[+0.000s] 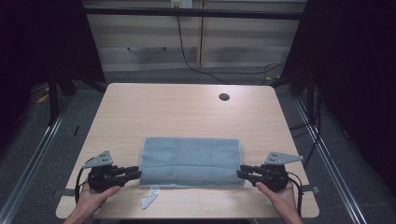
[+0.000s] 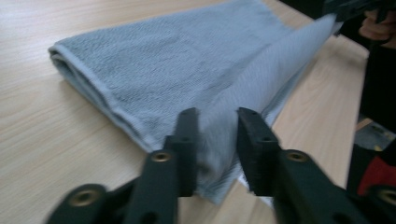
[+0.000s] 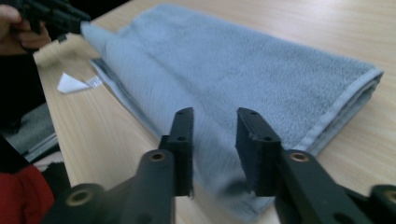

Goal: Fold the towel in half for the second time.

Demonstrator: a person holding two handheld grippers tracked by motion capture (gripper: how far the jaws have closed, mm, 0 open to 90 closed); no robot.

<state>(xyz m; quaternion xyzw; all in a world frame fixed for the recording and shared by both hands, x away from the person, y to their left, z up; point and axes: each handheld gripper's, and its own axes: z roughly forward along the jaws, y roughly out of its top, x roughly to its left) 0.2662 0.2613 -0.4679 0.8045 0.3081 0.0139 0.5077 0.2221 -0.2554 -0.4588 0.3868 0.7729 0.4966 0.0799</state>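
Nearest us in the high view are our two hands at the desk's near edge, each holding a claw. The left claw points right at the towel's left end, and the right claw points left at its right end, so the two face each other along the towel.

The towel is grey, folded into a flat rectangle, and lies on the near half of the desk. Its long axis runs left to right, parallel to the near edge, with its short ends toward the claws.

In the left claw view, the jaws stand apart with the towel's near corner between them; the cloth there is blurred, and we see a gap between it and the right pad, so the claw is not pinching. In the right claw view, the jaws are likewise parted around the towel's corner, not clamped on it. A fold of the towel's top layer runs raised along the near long edge from one claw toward the other.

A small white tag lies on the desk just in front of the towel's near left corner.
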